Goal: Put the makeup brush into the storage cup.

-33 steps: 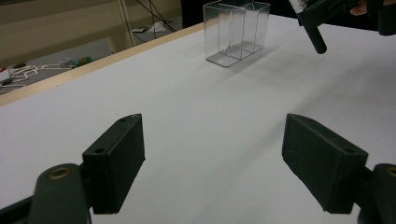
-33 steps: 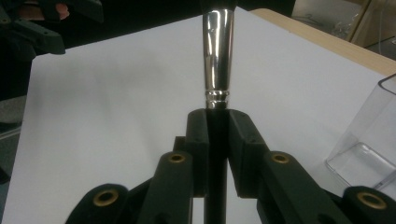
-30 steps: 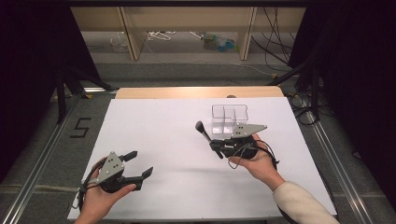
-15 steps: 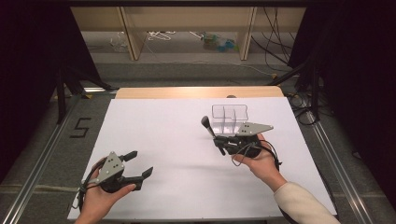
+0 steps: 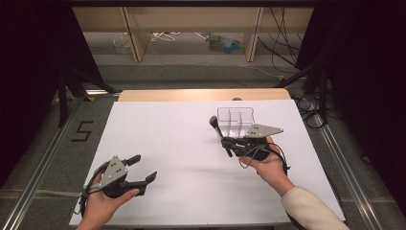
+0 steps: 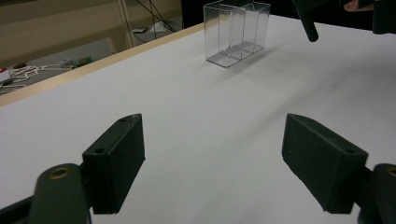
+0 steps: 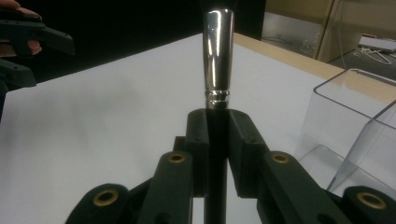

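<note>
A makeup brush point(image 5: 219, 132) with a black handle and silver ferrule point(image 7: 218, 51) stands tilted above the white table, its dark head pointing up and away. My right gripper point(image 5: 228, 143) is shut on the handle, the pads point(image 7: 198, 140) pressing it from both sides. Just behind and to the right stands a clear divided box point(image 5: 235, 120), which is also seen in the right gripper view point(image 7: 355, 130). My left gripper point(image 5: 146, 166) rests near the front left, open with nothing between its jaws point(image 6: 215, 158). From there the clear box point(image 6: 236, 30) and the brush end point(image 6: 306, 23) lie far ahead.
The white table sheet point(image 5: 182, 143) ends in a wooden edge point(image 5: 201, 94) at the back. Metal rails point(image 5: 43, 163) run along both sides on the floor. Shelving with cables point(image 5: 191, 38) stands beyond the table.
My right gripper has carried the brush a little to the right and away, closer to the clear box. The left gripper has kept still.
</note>
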The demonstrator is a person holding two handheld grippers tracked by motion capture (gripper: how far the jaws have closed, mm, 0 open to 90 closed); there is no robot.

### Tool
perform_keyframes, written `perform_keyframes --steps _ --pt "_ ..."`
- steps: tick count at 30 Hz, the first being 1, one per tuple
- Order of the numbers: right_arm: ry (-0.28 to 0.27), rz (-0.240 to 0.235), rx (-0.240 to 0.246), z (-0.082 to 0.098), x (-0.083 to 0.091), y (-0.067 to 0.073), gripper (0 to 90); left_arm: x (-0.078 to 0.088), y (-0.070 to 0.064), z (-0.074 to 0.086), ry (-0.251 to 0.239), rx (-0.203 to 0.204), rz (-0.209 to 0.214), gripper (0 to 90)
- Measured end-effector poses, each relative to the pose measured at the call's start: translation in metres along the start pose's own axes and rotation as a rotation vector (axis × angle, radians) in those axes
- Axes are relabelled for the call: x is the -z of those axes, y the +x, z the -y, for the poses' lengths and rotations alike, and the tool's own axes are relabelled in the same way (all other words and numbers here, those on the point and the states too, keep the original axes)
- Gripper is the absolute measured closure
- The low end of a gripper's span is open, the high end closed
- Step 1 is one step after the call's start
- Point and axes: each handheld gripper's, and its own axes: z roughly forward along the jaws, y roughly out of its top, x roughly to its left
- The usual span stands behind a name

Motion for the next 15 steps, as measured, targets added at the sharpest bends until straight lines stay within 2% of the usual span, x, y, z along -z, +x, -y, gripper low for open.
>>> perform_keyframes --steps 1,3,5,6,12,15 --pt "0.002 -0.015 -0.021 0.0002 0.0001 0.0005 79.6 0.0 0.0 0.0 0.001 0.0 0.0 21.1" --pt "0.0 -0.001 -0.025 0.0003 0.0006 0.0 79.7 0.0 0.0 0.0 0.001 0.0 0.0 21.1" --pt "-0.007 -0.007 -0.031 0.0003 0.0008 -0.0007 79.6 0.0 0.0 0.0 0.0 0.0 0.0 21.1" --pt "-0.001 0.004 -0.028 0.0 0.002 -0.0012 79.6 0.0 0.0 0.0 0.0 0.0 0.0 21.1" --pt "-0.024 0.001 -0.035 0.0001 0.0022 -0.002 79.6 -0.0001 0.0 0.0001 0.001 0.0 0.001 21.1" --pt "-0.017 0.005 -0.037 -0.0004 0.0036 -0.0026 79.6 0.0001 0.0 0.0 0.0 0.0 0.0 21.1"
